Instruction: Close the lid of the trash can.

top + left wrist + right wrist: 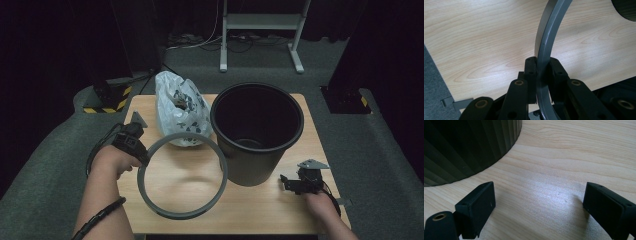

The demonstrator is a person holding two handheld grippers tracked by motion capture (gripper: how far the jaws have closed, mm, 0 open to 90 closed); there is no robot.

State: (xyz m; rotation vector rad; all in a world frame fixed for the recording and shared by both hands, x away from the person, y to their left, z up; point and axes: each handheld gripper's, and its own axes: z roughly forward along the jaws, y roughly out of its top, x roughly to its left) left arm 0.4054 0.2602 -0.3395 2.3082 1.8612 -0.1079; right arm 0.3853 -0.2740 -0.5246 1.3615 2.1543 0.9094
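A large grey plastic ring hangs tilted above the wooden table, and my left gripper is shut on its left rim. In the left gripper view the ring's band runs upright between the two black pads, which press on it from both sides. A black ribbed bin stands upright at the table's middle right, its side close ahead of my right gripper. That right gripper rests open near the bin's base, with nothing between its jaws.
A white patterned plastic bag with things inside sits at the back left of the table, beside the bin. Grey carpet surrounds the table. A metal stand is behind it.
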